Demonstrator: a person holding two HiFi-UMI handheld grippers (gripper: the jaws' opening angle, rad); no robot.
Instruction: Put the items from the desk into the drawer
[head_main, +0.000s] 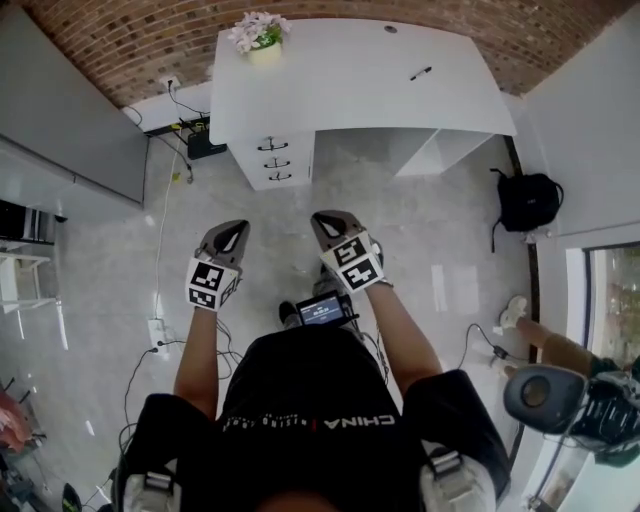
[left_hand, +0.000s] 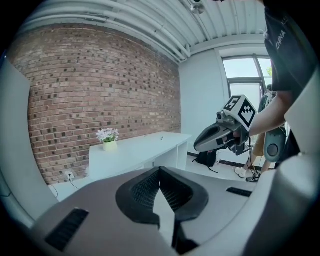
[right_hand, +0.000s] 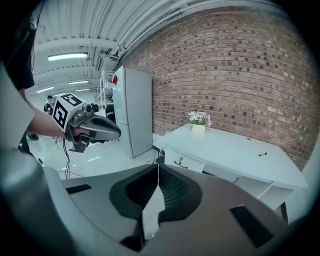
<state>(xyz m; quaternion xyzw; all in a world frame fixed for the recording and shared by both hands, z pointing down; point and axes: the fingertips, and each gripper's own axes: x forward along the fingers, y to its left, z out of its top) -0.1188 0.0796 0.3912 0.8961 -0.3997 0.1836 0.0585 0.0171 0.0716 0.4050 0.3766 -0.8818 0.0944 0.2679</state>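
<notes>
One desk (head_main: 350, 95) carries one flower pot (head_main: 262, 40) at its far left corner and one pen (head_main: 420, 73) toward its right edge. Its three drawers (head_main: 275, 160) are closed. Left tongs (head_main: 234, 228) and right tongs (head_main: 325, 218), both clenched empty, hover well apart from it.

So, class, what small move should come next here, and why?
Probably step closer to the desk, aiming the left gripper at the top drawer handle: the drawers look closed, the pen and flower pot sit on top, and it and the right gripper, shut and empty, are well short.
</notes>
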